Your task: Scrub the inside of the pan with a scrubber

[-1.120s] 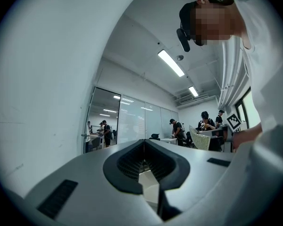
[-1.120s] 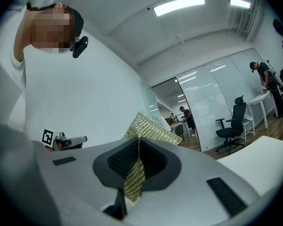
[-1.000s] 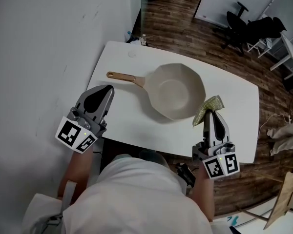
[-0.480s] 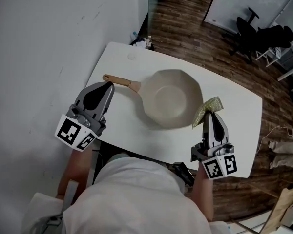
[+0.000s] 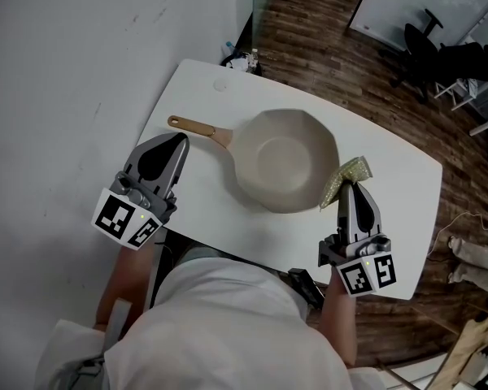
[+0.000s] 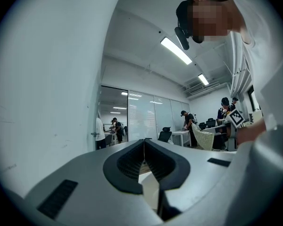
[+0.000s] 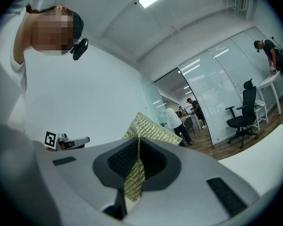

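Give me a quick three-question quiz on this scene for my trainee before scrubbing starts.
1. What does the right hand-held gripper clamp? A) a wooden spoon B) a gold mesh scrubber C) nothing
2. Fill in: the pan has its handle pointing toward the ____ hand-held gripper.
3. True or false: the scrubber rests on the pan's floor.
Key: 1 B; 2 left hand-held gripper; 3 false.

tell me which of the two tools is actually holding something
The right tool: it is shut on the gold mesh scrubber. The left tool is shut too, but with nothing in it.
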`<state>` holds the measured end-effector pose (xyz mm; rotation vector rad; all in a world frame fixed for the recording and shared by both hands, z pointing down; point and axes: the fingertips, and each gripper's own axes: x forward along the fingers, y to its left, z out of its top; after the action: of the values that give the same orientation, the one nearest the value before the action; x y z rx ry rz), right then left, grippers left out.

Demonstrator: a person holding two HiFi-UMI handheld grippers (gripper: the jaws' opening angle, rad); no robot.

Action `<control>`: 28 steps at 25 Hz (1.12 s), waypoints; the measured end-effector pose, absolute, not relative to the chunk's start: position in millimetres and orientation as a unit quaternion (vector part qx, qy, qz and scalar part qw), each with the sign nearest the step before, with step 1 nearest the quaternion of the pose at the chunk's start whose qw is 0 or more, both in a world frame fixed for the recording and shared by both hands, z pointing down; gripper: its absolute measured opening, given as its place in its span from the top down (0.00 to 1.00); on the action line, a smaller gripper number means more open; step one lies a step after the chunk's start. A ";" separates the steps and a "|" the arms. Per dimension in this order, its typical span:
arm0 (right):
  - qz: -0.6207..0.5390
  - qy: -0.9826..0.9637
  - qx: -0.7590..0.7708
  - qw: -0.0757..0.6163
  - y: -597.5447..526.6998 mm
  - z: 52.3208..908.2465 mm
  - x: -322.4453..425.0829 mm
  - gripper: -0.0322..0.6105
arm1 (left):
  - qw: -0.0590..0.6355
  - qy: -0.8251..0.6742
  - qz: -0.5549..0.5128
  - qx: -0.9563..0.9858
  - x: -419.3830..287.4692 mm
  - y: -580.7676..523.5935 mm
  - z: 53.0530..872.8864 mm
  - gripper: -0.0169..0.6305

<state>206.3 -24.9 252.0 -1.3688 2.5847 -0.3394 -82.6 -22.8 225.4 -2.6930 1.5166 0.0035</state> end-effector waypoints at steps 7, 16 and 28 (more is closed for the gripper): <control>-0.119 0.869 -0.472 0.092 -30.9 255.1 208.3 0.91 | 0.029 0.473 -0.008 -0.881 -75.2 -37.9 231.6 0.95; -0.113 0.864 -0.484 0.080 -39.0 250.1 201.5 0.91 | 0.020 0.450 -0.015 -0.893 -76.8 -61.7 241.8 0.95; -0.118 0.862 -0.488 0.064 -57.7 258.1 180.6 0.91 | 0.008 0.434 -0.028 -0.900 -103.4 -91.4 257.8 0.95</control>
<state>180.6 -57.7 258.1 -1.4737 2.6032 -0.3571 -103.4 -91.4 257.8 -2.8143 1.3561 -0.0880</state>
